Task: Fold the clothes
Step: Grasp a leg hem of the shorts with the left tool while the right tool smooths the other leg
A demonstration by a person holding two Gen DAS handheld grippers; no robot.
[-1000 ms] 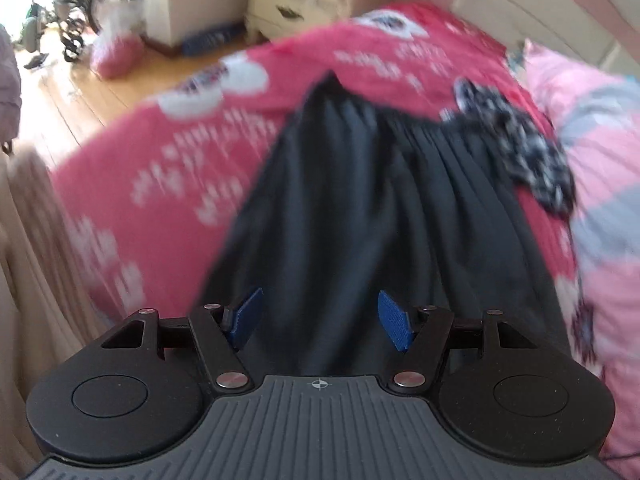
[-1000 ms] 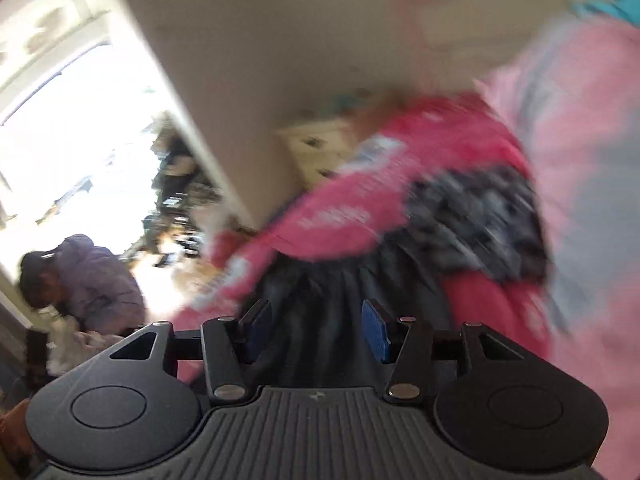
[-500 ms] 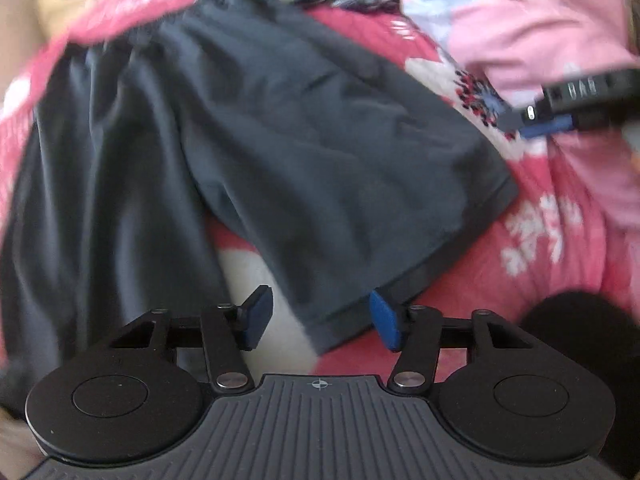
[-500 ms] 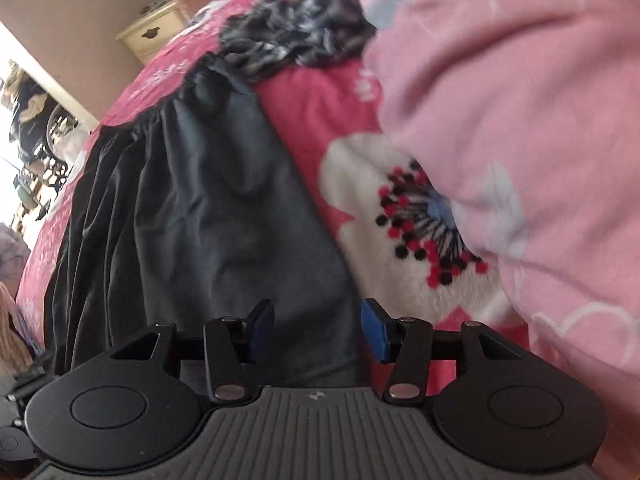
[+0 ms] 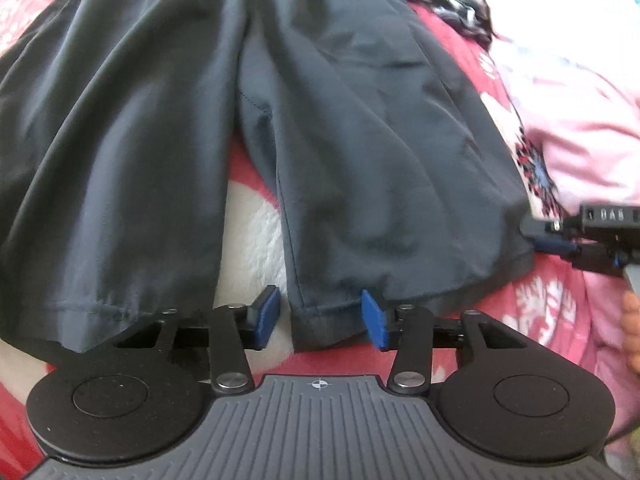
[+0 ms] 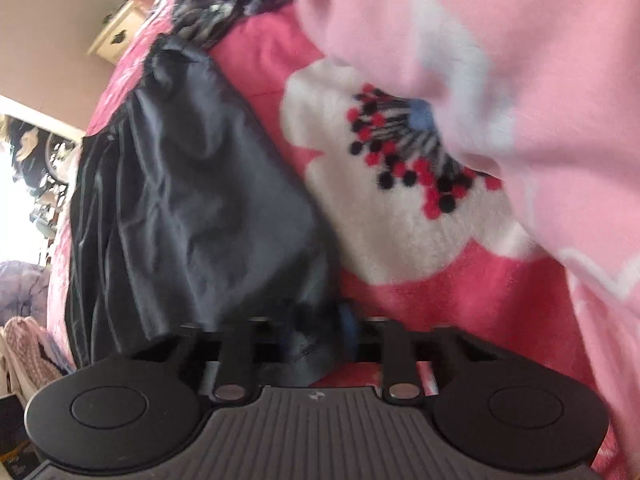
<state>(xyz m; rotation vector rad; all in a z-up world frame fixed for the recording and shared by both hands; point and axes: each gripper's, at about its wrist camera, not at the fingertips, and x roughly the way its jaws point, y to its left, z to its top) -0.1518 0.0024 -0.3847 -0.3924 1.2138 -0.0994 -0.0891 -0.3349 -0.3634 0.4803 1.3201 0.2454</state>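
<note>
Dark grey shorts (image 5: 360,140) lie flat on a red floral blanket (image 5: 248,232), leg hems toward me. My left gripper (image 5: 320,316) straddles the inner hem corner of the right-hand leg. Its jaws are closing, with a gap still showing beside the left pad. My right gripper (image 5: 548,244) reaches in from the right edge at that leg's outer hem corner. In the right wrist view the right gripper (image 6: 324,336) is shut on a bunched fold of the shorts (image 6: 192,200), and the fabric hides most of the pads.
A pink quilt (image 5: 580,120) is heaped to the right of the shorts and fills the upper right of the right wrist view (image 6: 500,60). A black-and-white patterned garment (image 5: 448,0) lies beyond the waistband. A cream dresser (image 6: 120,32) stands past the bed.
Both grippers have come down onto the hem of the right-hand leg. The right jaws went from apart to shut on the fabric. The left jaws have narrowed around the hem corner.
</note>
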